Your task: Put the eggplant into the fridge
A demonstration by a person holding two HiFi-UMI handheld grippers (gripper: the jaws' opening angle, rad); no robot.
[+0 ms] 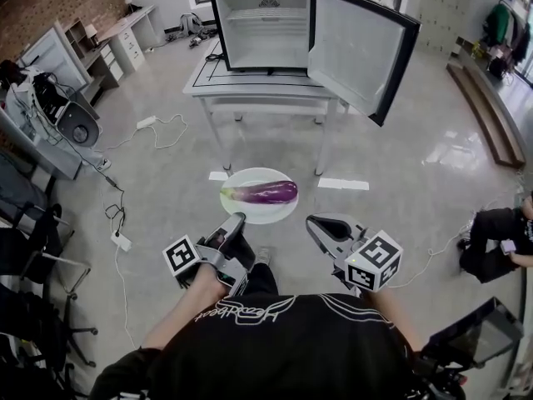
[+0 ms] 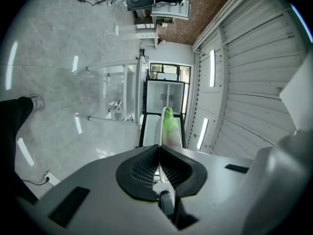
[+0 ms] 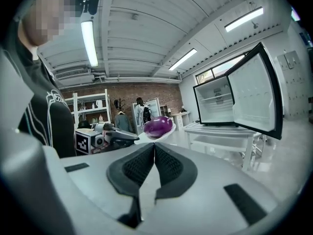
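We've got the left gripper (image 1: 238, 218) and right gripper (image 1: 310, 221) both pinched on the plate (image 1: 268, 214) rim. The eggplant (image 1: 262, 192) sits just past the jaw tips, with the open fridge (image 1: 262, 23) beyond.

Purple eggplant (image 1: 262, 192) on plate (image 1: 256, 176); fridge (image 1: 266, 32) open

Head view steeply down, gripper views level along their jaws, all sharing the fridge (image 1: 265, 32)

The white surface (image 1: 218, 80) bears the open fridge (image 1: 262, 25), set back from its front edge. A white plate (image 1: 260, 213), pinched at opposite rims by the left claw (image 1: 240, 217) and right claw (image 1: 310, 220), bears the eggplant (image 1: 262, 193) across its middle.
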